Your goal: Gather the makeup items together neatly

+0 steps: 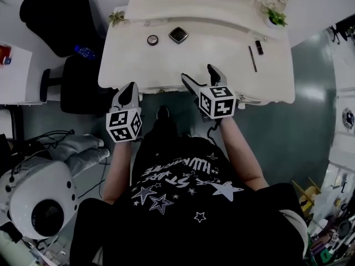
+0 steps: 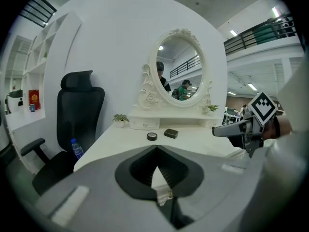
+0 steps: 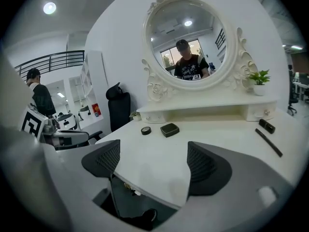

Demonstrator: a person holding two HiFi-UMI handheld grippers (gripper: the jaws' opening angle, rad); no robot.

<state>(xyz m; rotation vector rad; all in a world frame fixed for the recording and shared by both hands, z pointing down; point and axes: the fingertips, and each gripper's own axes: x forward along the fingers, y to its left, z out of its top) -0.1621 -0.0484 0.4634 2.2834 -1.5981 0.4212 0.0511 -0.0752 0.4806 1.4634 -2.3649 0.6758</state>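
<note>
1. Judging by the layout, the gathering is not yet getting under way: four makeup items are lying in two separate pairs on the white worktop (image 1: 211, 60).
2. The round pot (image 1: 152, 39) and the square compact (image 1: 178, 35) are sitting just beside each other toward the back left.
3. The slim pencil (image 1: 252, 58) and the short dark tube (image 1: 259, 47) are lying near each other at the right, well apart from the first pair.
4. The left gripper (image 1: 128, 92) is hovering at the worktop's front edge, its fingers (image 2: 101, 173) pressing together on nothing.
5. The right gripper (image 1: 199, 73) is hovering over the same edge, its fingers (image 3: 207, 166) standing wide apart and empty, with only bare worktop showing between them.
6. All of the work is probably remaining: one pair is needing carrying across to the other and lining up.
</note>
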